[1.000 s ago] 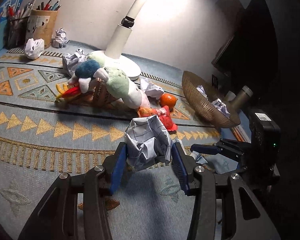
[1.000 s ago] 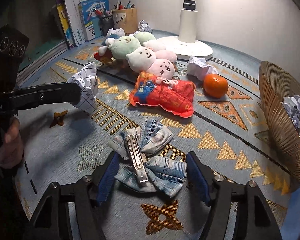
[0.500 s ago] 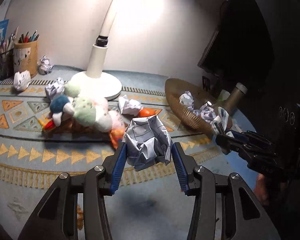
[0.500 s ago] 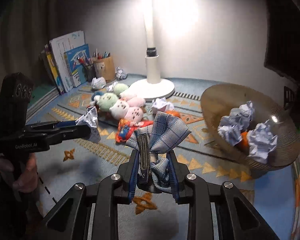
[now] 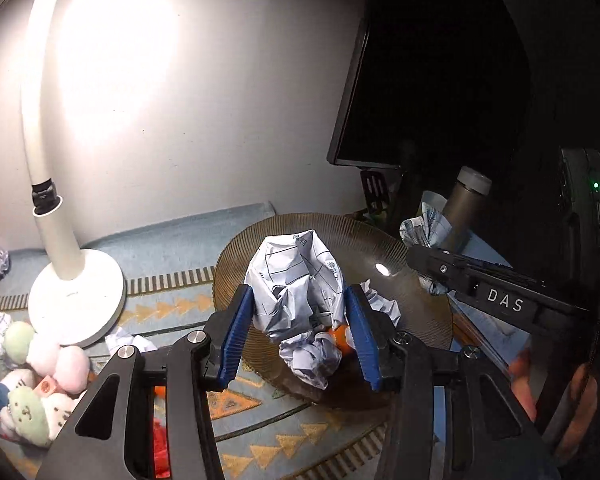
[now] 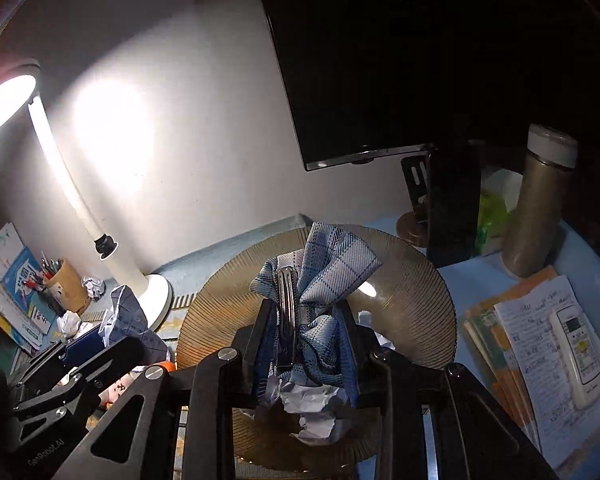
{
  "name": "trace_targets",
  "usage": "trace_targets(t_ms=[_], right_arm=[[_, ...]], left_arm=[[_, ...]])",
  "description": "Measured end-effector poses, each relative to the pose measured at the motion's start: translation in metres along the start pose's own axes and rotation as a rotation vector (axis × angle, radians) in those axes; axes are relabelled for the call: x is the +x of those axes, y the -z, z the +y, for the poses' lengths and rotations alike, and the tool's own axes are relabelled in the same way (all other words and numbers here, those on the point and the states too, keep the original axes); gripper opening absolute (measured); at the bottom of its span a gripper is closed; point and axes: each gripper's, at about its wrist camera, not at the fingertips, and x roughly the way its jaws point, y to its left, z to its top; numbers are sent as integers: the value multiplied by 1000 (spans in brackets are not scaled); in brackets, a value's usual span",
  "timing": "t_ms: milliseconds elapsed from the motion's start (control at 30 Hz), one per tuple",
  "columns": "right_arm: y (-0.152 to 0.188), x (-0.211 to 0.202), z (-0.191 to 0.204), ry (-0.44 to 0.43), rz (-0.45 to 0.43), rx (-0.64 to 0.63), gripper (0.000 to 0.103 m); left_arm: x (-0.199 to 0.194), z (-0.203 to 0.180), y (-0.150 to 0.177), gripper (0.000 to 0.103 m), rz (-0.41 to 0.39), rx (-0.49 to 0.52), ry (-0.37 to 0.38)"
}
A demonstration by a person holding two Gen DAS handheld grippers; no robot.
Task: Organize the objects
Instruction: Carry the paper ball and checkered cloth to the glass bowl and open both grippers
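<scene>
Lamp (image 5: 74, 296) left of bowl (image 5: 416, 304); paper balls (image 5: 312, 358) in bowl.

Crumpled paper (image 5: 296, 284) between blue fingers (image 5: 236, 336) above ribbed bowl (image 5: 416, 300)

Lamp (image 5: 76, 292), monitor (image 6: 380, 60), thermos (image 6: 536, 204), remote (image 6: 578, 350).

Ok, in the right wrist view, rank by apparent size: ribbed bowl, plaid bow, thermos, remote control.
1. ribbed bowl
2. plaid bow, though it sits near the camera, so its rank is unsure
3. thermos
4. remote control
</scene>
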Motion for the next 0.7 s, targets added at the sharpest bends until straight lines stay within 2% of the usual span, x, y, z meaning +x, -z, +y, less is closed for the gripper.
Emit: trace_targets(t_ms=[33, 100, 133, 233, 333, 500, 700], right_arm=[[-1, 5, 0, -5, 5, -1, 31], [-2, 18, -4, 4, 31, 2, 61], [-3, 23, -8, 4, 32, 12, 61], [3, 30, -19, 15, 53, 23, 61], [13, 29, -30, 18, 61, 42, 61], [24, 4, -21, -23, 49, 61, 61], [30, -46, 32, -210, 19, 2, 62]], left_arm=[[8, -1, -1, 52, 5, 6, 10], [22, -4, -1, 75, 23, 19, -12], [25, -2, 0, 88, 19, 13, -23], [25, 8, 7, 89, 40, -25, 7], [11, 18, 15, 89, 33, -52, 4], [-49, 39, 27, 89, -53, -129, 21], [-147, 64, 39, 89, -198, -159, -106]])
